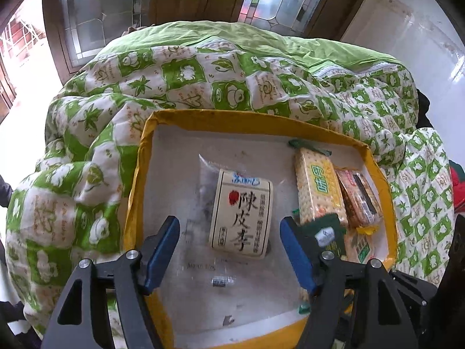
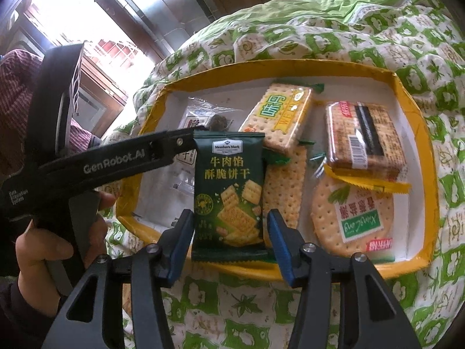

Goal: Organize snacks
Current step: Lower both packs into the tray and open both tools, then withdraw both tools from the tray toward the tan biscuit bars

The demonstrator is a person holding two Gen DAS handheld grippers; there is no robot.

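Right gripper [image 2: 230, 226]: blue pads apart, flanking without pressing a dark green glossy cracker packet [image 2: 229, 195] over the near rim of the yellow-edged white tray [image 2: 418, 116]. Left gripper [image 1: 229, 234]: spread, empty above a clear plum sachet [image 1: 241, 212]. Beyond, rectangular and round cracker packs; quilted green-white blanket [image 1: 203, 72].

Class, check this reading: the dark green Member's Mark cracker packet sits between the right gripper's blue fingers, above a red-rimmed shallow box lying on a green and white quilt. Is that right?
One detail is wrong: the shallow box has a yellow rim, not red, as the right wrist view shows. The dark green Member's Mark cracker packet does sit between the right gripper's blue fingers, above the green and white quilt.
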